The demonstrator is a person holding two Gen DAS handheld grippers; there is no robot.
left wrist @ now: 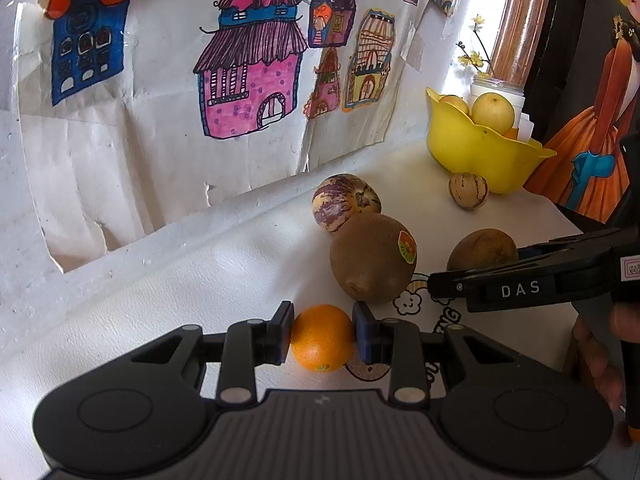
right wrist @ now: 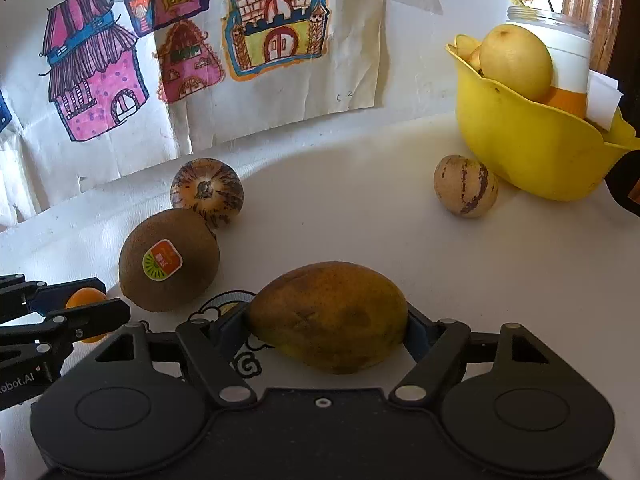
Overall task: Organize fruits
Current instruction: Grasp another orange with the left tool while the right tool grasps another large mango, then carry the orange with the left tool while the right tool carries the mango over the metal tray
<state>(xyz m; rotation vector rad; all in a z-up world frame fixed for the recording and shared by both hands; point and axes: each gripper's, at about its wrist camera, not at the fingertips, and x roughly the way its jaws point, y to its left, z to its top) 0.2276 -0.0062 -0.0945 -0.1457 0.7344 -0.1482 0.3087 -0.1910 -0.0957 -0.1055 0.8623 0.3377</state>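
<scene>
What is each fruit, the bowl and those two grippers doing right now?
Left gripper: shut on the orange.
Orange: clamped between pads.
Right gripper: around the brown fruit, grip unclear.
Brown fruit: lying on the table.
Kiwi: loose, touching a striped fruit.
Yellow bowl: upright, holding yellow fruit.

Your left wrist camera sits low and close over the white table point(left wrist: 240, 264), facing the far wall of house drawings point(left wrist: 248, 80). Your right wrist camera looks the same way from further right, equally near. You see the stickered kiwi point(left wrist: 372, 258) point(right wrist: 170, 266) and far-right yellow bowl point(left wrist: 476, 148) point(right wrist: 532, 148) in both.
</scene>
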